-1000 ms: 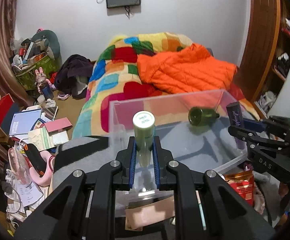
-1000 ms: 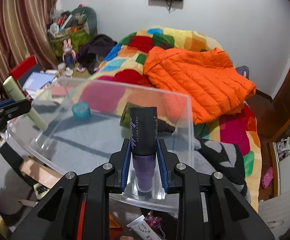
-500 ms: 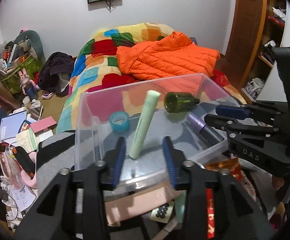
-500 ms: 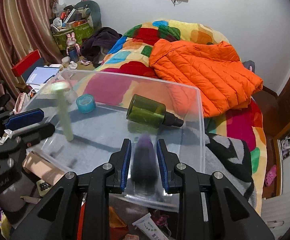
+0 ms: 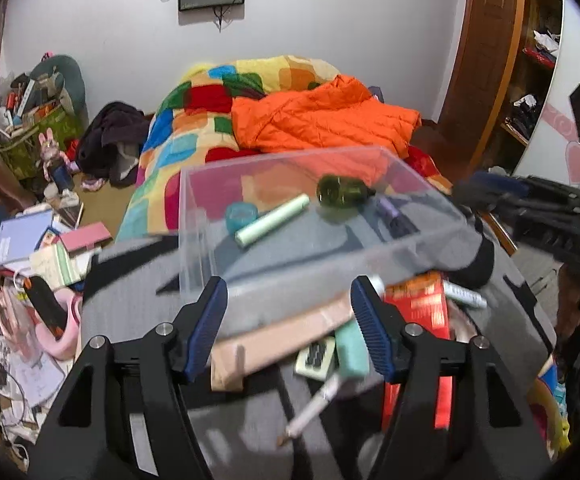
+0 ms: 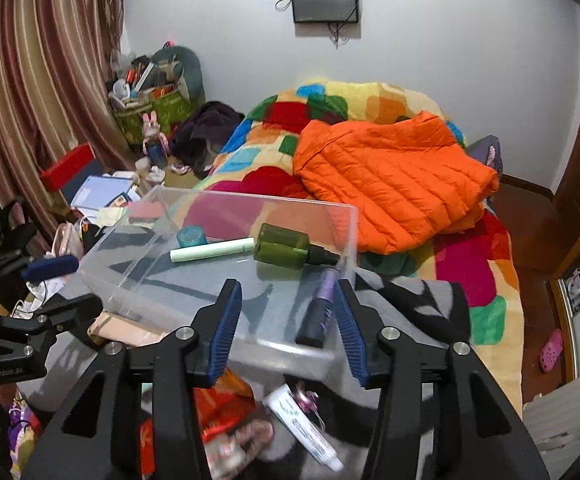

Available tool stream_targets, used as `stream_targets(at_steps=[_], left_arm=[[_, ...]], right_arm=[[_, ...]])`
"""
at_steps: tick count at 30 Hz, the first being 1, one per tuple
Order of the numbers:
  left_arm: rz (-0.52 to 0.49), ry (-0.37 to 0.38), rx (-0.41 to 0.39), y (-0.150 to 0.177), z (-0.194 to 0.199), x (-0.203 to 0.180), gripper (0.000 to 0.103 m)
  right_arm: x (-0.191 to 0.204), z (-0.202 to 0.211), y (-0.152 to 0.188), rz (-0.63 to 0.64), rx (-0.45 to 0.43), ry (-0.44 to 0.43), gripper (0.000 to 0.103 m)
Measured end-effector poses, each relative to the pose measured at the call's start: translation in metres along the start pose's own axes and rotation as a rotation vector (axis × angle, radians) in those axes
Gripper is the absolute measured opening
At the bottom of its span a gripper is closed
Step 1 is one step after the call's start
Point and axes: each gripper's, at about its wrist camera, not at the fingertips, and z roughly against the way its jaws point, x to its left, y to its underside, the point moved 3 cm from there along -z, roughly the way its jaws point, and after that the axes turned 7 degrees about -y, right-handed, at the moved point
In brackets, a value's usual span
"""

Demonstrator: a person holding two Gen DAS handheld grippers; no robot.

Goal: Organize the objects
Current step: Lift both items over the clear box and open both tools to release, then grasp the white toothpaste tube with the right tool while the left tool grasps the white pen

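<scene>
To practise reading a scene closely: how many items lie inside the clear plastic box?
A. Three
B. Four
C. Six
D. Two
B: inside the clear plastic box lie a teal tape roll, a pale green tube, a dark green bottle and a purple-and-black tube.

Pale green tube (image 6: 211, 249), orange jacket (image 6: 394, 180)

A clear plastic bin (image 6: 346, 220) holds a pale green tube (image 6: 211, 249) lying flat, a teal tape roll (image 6: 190, 236), a green bottle (image 6: 285, 245) on its side, and a purple-black tube (image 6: 322, 308).
</scene>
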Motion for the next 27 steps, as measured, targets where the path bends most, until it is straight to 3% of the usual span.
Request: stream_targets(at_steps=[5,12,16,17,18,21,23,27], left_arm=[[0.006,0.024,0.062,0.031,-0.005,0.000,0.064],[0.006,0.058,0.186,0.072,-0.029,-0.008,0.064],[-0.009,0.041,0.176,0.076,-0.033,-0.014,0.063],[-0.008,0.040,0.172,0.076,-0.032,-0.016,0.061],[-0.008,0.043,0.166,0.076,-0.032,-0.018,0.051],[-0.035,0.039,0.156,0.080,-0.027,-0.025,0.029],[-0.037,0.041,0.150,0.081,-0.024,-0.024,0.026],[-0.030,0.050,0.151,0.091,-0.011,-0.023,0.020]], right_arm=[[-0.012,0.012,0.028,-0.021,0.026,0.012,0.050],[-0.023,-0.007,0.082,-0.030,0.168,0.013,0.050],[-0.028,-0.022,0.095,-0.034,0.207,0.021,0.050],[-0.029,-0.026,0.097,-0.035,0.216,0.025,0.050],[-0.029,-0.029,0.099,-0.036,0.220,0.022,0.050],[-0.027,-0.031,0.101,-0.036,0.222,-0.008,0.029],[-0.023,-0.028,0.102,-0.026,0.214,-0.016,0.019],[-0.016,-0.020,0.109,-0.014,0.209,-0.010,0.014]])
